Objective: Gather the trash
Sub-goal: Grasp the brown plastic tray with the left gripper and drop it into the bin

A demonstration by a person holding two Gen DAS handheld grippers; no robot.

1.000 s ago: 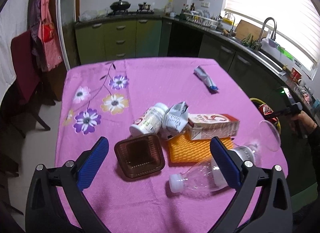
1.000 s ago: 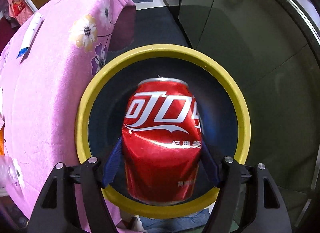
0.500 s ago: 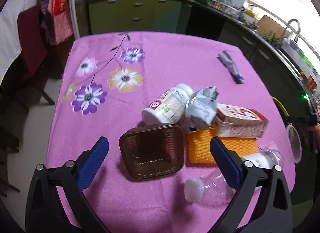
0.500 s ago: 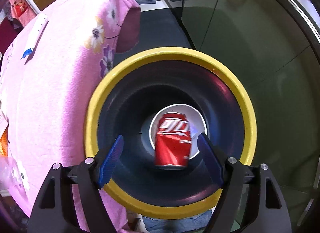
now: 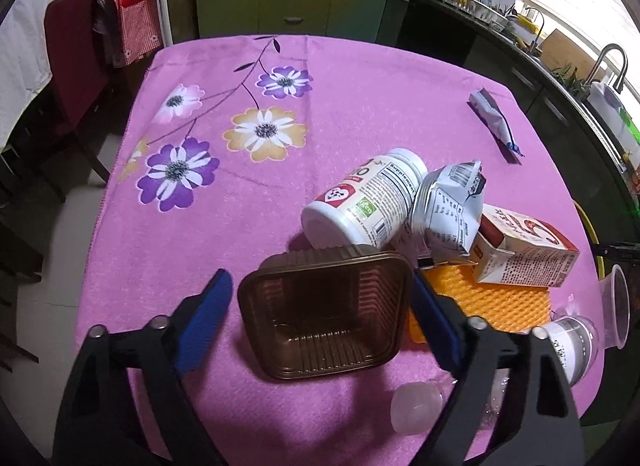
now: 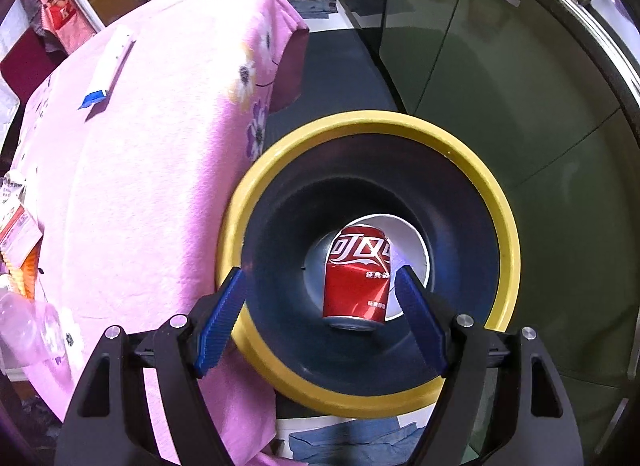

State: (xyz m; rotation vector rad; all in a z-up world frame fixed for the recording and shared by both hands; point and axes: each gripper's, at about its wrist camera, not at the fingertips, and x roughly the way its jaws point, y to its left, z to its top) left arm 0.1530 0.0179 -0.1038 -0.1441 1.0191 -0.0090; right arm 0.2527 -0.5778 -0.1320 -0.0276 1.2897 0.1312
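Observation:
A brown ribbed plastic tray (image 5: 324,314) lies on the pink flowered tablecloth (image 5: 320,77). My left gripper (image 5: 320,282) straddles it with its jaws closing. The right pad (image 5: 432,318) is at the tray's edge and the left pad (image 5: 204,322) stands a little off it. Behind the tray lie a white supplement bottle (image 5: 368,201), a crumpled silver pouch (image 5: 448,213), a red-and-white carton (image 5: 524,254) and an orange foam net (image 5: 492,302). My right gripper (image 6: 320,286) hangs open and empty over a yellow-rimmed bin (image 6: 400,121). A dented red cola can (image 6: 358,278) lies inside on a white cup (image 6: 416,238).
A clear plastic bottle (image 5: 416,402) and a clear cup (image 5: 616,310) lie at the table's right edge. A squeezed tube (image 5: 494,119) lies farther back. The bin stands on the floor between the table (image 6: 140,145) and green cabinets (image 6: 500,85). A dark red chair (image 5: 72,65) is on the left.
The right gripper let go of the can, which dropped into the bin, then drifted toward the table. The left gripper came down over the brown tray and its jaws narrowed around it.

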